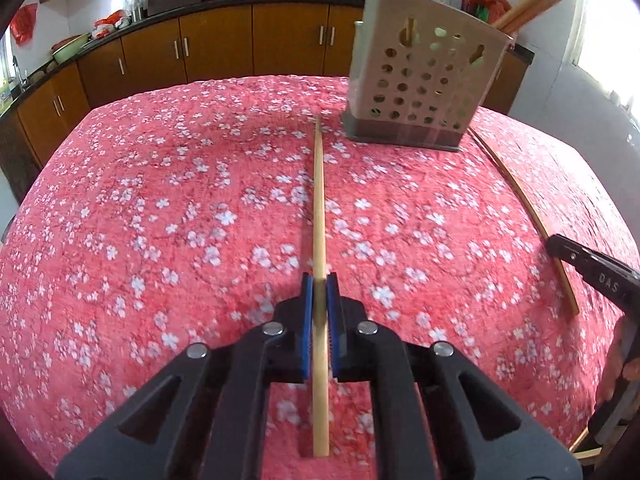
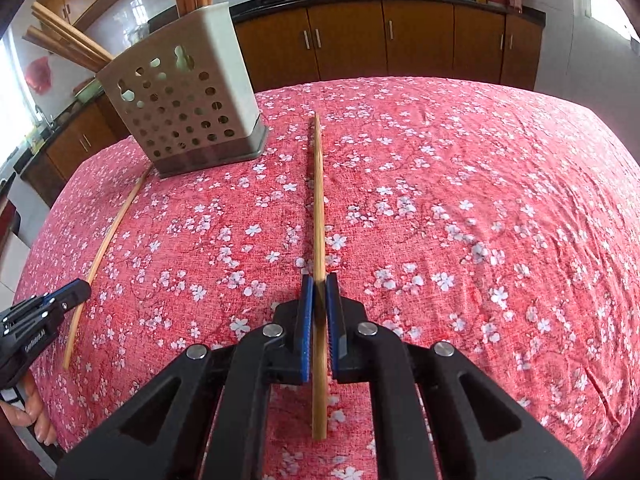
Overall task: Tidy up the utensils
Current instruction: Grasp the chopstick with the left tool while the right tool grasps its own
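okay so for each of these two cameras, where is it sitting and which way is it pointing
Left wrist: on the left tongs, looking across the floral tablecloth toward the holder ahead right; the right tongs show at the right edge.
Right wrist: on the right tongs, holder ahead left; left tongs at the left edge.
Shared: each tongs grip a chopstick; same holder, cabinets behind.

A table under pink floral cloth (image 1: 160,208) carries a perforated utensil holder (image 1: 424,88).
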`<state>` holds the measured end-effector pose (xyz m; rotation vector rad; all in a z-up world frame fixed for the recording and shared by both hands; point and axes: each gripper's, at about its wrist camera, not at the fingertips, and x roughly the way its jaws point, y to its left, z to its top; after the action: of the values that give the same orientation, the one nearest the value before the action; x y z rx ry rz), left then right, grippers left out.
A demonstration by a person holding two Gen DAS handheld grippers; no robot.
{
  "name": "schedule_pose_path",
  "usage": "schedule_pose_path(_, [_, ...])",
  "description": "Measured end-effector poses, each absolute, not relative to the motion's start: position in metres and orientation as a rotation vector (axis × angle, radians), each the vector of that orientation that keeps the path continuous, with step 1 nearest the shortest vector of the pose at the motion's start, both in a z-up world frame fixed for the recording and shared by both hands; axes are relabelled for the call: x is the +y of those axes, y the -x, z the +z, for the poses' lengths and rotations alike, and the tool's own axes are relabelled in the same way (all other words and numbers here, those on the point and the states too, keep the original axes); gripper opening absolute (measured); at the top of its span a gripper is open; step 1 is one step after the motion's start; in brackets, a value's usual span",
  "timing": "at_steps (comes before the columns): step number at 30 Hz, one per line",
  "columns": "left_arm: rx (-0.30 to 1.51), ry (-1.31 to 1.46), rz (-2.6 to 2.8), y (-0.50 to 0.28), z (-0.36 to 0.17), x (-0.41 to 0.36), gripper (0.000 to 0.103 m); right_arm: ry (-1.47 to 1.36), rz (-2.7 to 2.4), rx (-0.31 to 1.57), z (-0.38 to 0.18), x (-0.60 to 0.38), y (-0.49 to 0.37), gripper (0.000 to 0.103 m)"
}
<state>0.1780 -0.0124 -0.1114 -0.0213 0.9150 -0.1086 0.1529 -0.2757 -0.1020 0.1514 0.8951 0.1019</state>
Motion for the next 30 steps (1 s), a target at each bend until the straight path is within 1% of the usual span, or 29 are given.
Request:
schedule_pose_path(14, [0.900, 0.043, 0.023, -0.246, -0.111, 0.038, 0.010, -0.085, 0.052, 0.885, -0.101, -0.277, -0.198, 0.008])
schedule_pose_path(18, [0.892, 0.041, 0.029, -0.252, -0.111, 0.043, 0.013, -0.078, 0.043, 0.879, -0.102, -0.279, -0.209, 0.008])
schedule_pose_path(30, [0.884, 0.074, 0.012, -0.249, -0.111, 0.054, 0.013, -0.084, 0.043, 0.868, -0.105, -0.281, -0.224, 0.008])
